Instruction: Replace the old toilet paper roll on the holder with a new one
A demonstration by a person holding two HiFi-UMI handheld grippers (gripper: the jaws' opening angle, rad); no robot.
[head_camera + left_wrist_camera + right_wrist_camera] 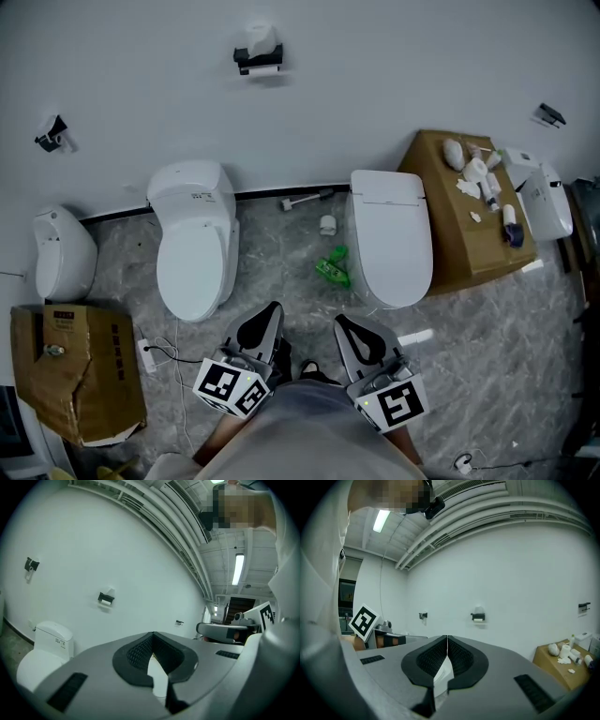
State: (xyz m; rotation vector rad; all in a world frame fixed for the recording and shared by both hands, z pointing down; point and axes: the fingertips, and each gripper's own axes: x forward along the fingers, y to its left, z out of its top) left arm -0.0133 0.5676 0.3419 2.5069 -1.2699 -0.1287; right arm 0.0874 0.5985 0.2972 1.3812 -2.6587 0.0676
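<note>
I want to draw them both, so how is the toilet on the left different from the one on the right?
The left toilet has a rounded, egg-shaped lid; the right toilet has a longer, squarer one. The left toilet's back bulges round; the right toilet's is flat and boxy. The right toilet stands close beside a brown box; the left toilet stands apart from any box. Both are white with lids shut.

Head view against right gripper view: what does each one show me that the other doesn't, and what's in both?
Only the head view: the floor, with a green packet and a torn cardboard box at lower left. Only the right gripper view: the ceiling light and ceiling pipes. Both: the toilet paper holder on the wall, and the brown box carrying rolls and bottles.
</note>
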